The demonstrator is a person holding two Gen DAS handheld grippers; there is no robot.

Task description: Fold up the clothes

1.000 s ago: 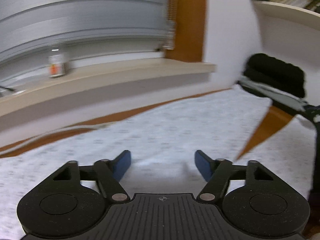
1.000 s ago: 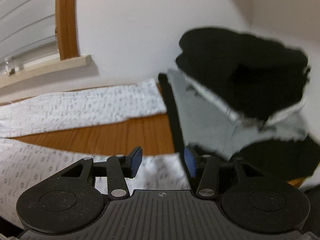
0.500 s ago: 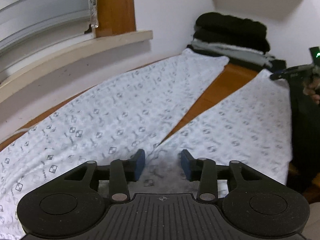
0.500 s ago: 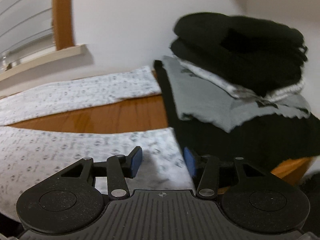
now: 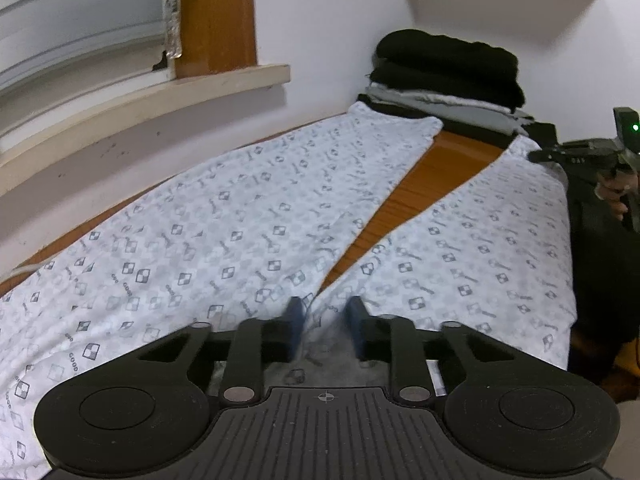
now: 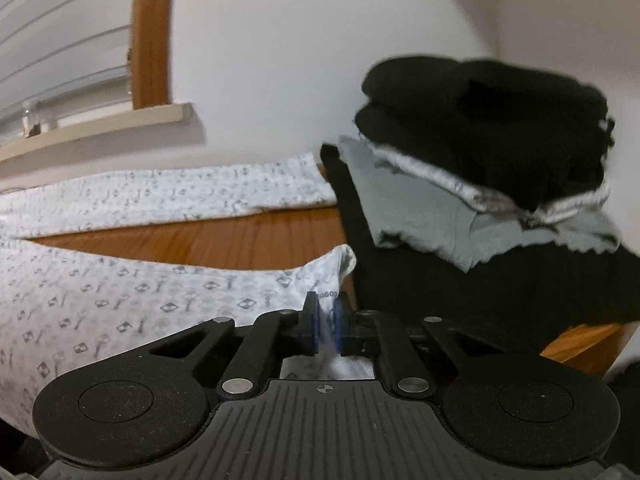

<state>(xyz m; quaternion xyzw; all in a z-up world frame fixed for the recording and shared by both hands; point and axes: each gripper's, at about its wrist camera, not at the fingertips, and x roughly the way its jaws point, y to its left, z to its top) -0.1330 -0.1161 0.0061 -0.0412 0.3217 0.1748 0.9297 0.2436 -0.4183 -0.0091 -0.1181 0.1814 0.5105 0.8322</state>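
- Since a second ago both tools have come down onto the white patterned trousers (image 5: pixel 248 232), and both sets of blue pads have drawn much closer together.
- Left tool (image 5: pixel 325 326) sits low over the crotch of the trousers, where the two legs fork; its jaws are closing, with cloth lying between the pads, which do not yet clearly press on it.
- Right tool (image 6: pixel 325 322) is closing on the hem corner of the nearer trouser leg; a pinch of white cloth stands between its pads and is gripped there.
- Those trousers lie spread flat on the brown wooden table (image 5: pixel 424 184), legs parted in a V with bare wood showing between them.
- At the far end of the table, touching the leg ends, stands a stack of folded black and grey clothes (image 6: pixel 480 152).
- From the left wrist view the right tool shows at the right edge, held in a person's hand (image 5: pixel 616 196).
- Behind the table are a white wall, a pale window sill (image 5: pixel 152 100) and a wooden window frame (image 5: pixel 216 16).
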